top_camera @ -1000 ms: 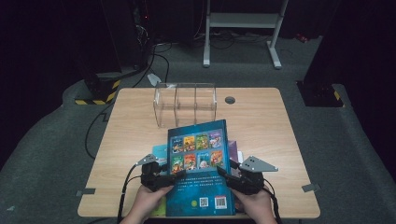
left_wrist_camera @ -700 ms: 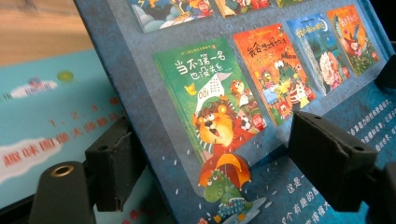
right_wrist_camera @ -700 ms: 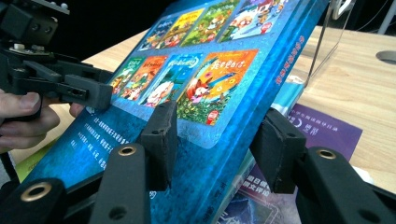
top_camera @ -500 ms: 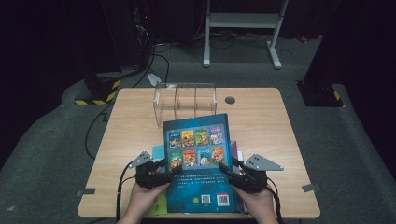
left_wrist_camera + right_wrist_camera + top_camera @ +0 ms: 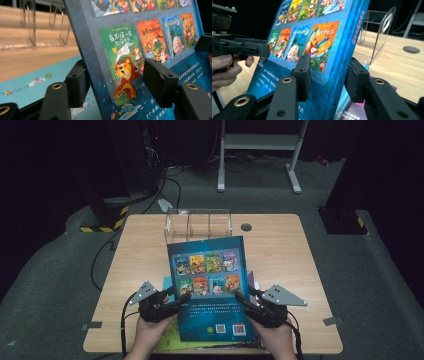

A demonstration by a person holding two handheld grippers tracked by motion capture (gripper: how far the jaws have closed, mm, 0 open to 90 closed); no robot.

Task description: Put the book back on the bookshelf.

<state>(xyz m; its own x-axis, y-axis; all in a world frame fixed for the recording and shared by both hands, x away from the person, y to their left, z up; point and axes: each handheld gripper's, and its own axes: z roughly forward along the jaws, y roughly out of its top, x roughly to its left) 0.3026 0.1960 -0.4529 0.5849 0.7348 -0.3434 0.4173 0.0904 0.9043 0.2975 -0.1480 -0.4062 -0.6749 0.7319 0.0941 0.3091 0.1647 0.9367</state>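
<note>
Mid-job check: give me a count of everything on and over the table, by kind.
Blue hardback picture book, lifted: 1
Flat books beneath it, teal book, green book, purple book: 3 seen
Clear acrylic divider rack: 1
Black handheld grippers, left gripper and right gripper, fingers just closing on the blue book: 2
Total: 7

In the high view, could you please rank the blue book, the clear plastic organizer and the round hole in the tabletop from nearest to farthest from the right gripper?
1. Blue book: between the right gripper's jaws.
2. Round hole: far side of the table, right.
3. Clear plastic organizer: far edge, further left.
</note>
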